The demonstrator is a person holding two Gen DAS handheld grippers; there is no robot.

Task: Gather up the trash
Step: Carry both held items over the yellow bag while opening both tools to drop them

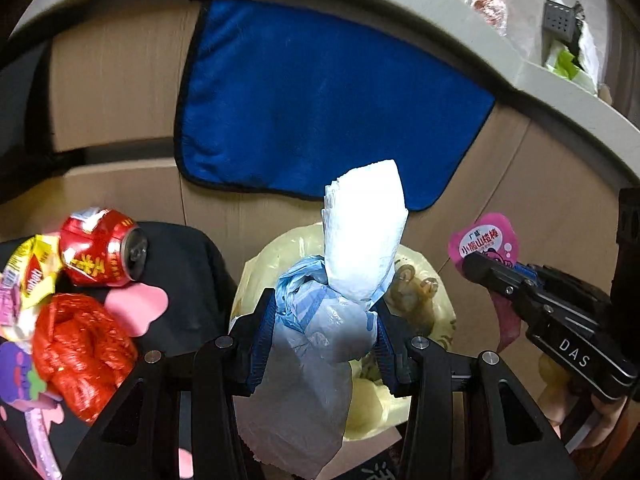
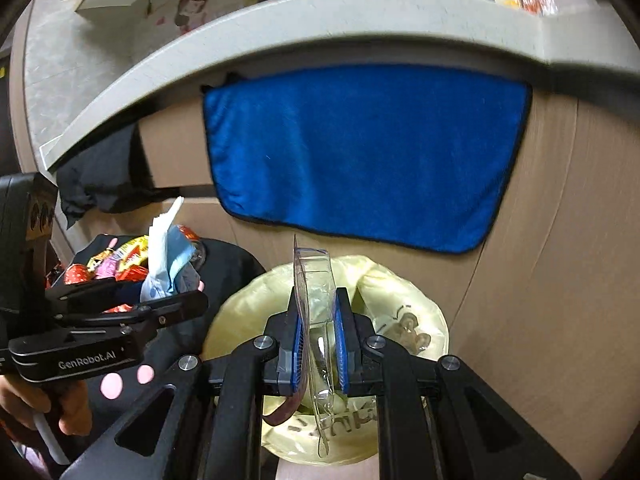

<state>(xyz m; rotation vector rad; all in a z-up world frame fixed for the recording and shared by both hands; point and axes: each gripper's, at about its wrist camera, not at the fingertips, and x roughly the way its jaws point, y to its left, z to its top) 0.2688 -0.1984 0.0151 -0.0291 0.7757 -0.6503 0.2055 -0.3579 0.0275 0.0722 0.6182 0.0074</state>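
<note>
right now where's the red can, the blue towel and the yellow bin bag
red can (image 1: pixel 100 250), left wrist view, printed side
blue towel (image 2: pixel 360 152), right wrist view, middle of cloth
yellow bin bag (image 2: pixel 420 316), right wrist view, right rim

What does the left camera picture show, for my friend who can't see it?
The left gripper jaws squeeze a bundle of white tissue and pale blue plastic over a yellow-lined bin. A blue towel hangs behind; a red can tops the trash on the left.

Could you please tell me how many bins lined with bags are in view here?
2: a yellow-lined bin below both grippers, and a black-lined bin of trash to its left. Others may be hidden.
</note>
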